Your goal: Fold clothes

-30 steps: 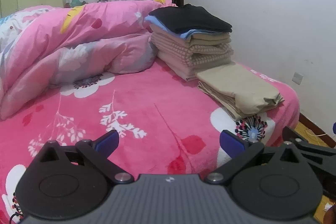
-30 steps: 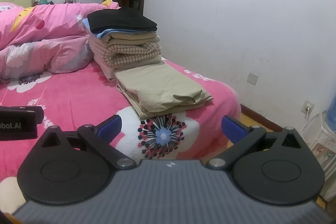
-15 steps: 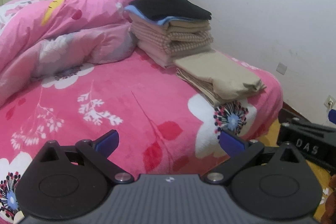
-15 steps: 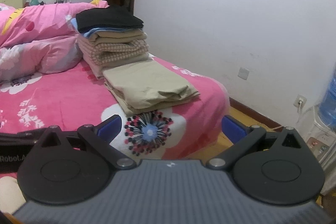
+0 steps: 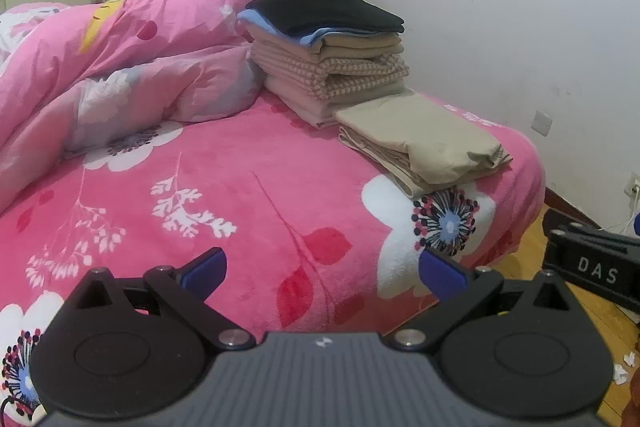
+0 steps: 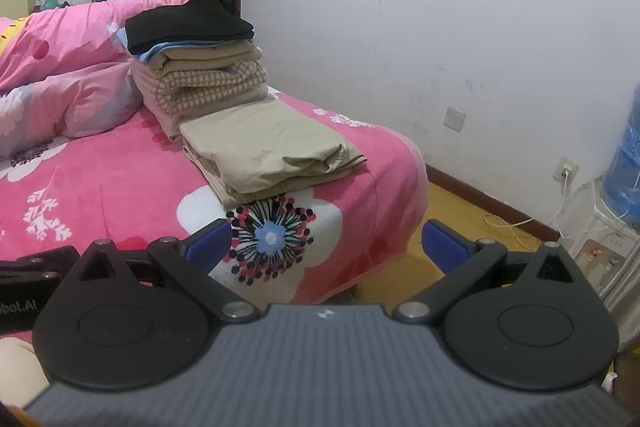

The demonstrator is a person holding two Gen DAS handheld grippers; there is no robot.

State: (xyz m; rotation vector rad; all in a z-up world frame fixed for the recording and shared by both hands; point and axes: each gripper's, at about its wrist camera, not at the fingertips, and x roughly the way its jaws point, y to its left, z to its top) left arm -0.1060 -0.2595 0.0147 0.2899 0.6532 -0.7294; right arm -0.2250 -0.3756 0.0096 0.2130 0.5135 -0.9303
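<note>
A folded beige garment (image 5: 424,139) (image 6: 272,147) lies near the bed's right corner. Behind it stands a stack of folded clothes (image 5: 332,55) (image 6: 196,67), topped by a black piece over a blue one. My left gripper (image 5: 322,269) hangs open over the pink sheet at the near edge, nothing between its blue-tipped fingers. My right gripper (image 6: 326,245) is open too, empty, held over the bed's corner and the floor. Each gripper shows at the edge of the other's view.
A pink floral sheet covers the bed (image 5: 224,195). A crumpled pink duvet (image 5: 120,59) fills the left and back. The white wall (image 6: 440,27) runs along the right, with a wooden floor (image 6: 460,223), cables and a water dispenser (image 6: 624,167) beside the bed.
Both grippers have drawn back from the bed and to the right, so the folded clothes look farther off and more floor shows. Both stayed open and empty.
</note>
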